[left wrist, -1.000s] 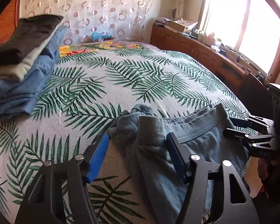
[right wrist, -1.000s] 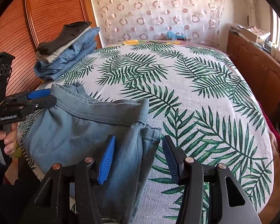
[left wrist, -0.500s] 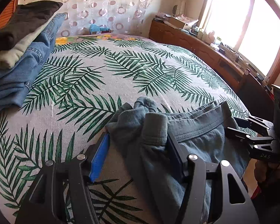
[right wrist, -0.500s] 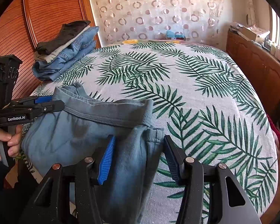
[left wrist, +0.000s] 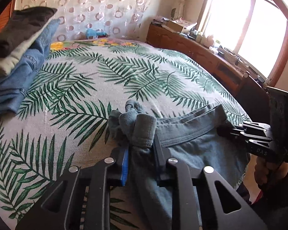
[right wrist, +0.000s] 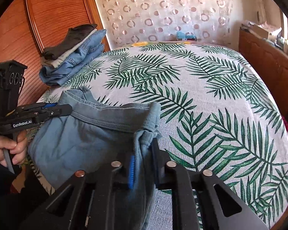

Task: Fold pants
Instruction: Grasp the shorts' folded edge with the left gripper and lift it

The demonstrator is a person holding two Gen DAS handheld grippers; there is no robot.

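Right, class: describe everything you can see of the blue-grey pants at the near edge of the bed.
The blue-grey pants are soft, faded cotton-like fabric with a stitched waistband. They lie rumpled at the near edge of the leaf-print bedspread, part hanging over it. The left hand-held gripper is closing on one bunched waistband corner, the right hand-held gripper on the other; the fabric is pinched between each pair of jaws. The legs are out of view.

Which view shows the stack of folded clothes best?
The right wrist view: the stack of folded clothes sits whole and sharp on the bed beside the wooden panel. The left wrist view crops it at the frame edge, blurred.
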